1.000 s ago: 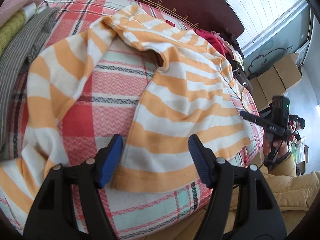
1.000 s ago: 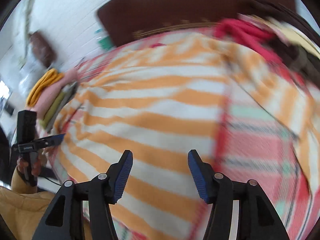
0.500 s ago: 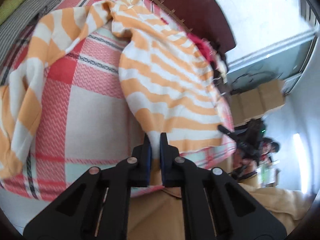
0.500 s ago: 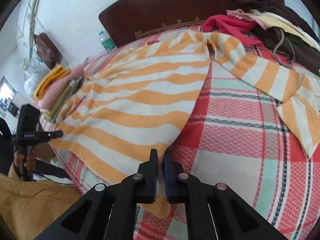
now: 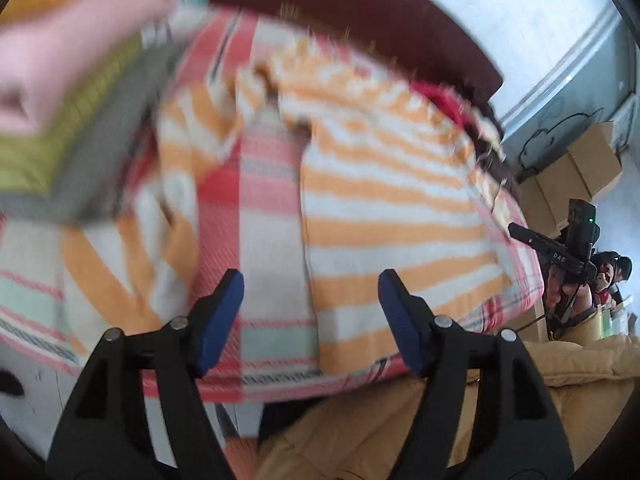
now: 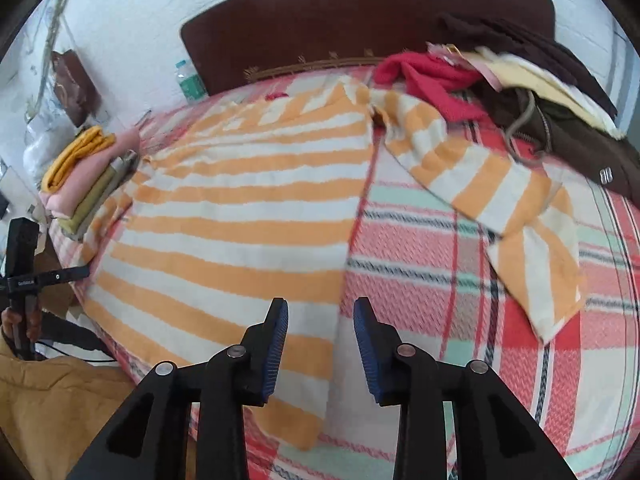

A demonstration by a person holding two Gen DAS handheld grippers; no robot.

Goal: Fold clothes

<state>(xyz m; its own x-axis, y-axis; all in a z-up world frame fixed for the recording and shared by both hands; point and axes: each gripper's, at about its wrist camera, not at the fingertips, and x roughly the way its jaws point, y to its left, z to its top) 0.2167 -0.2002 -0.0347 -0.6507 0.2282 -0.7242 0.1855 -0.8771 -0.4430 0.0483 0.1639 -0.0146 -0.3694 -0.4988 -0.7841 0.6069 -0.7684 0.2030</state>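
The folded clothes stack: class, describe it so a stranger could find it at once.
Start at the dark wooden headboard, then follow the plaid bedspread to its left edge, beside the striped shirt. The folded clothes stack sits there: neat layers, yellow on top, unlike the jumbled clothes pile opposite.

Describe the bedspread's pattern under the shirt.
Red, white and mint plaid bedspread; clearest in the right wrist view.

The left claw (image 5: 311,298) sits low in its frame, jaws spread wide and gripping nothing. The right claw (image 6: 321,330) also sits low centre, jaws parted more narrowly, nothing between its blue pads (image 6: 275,344).
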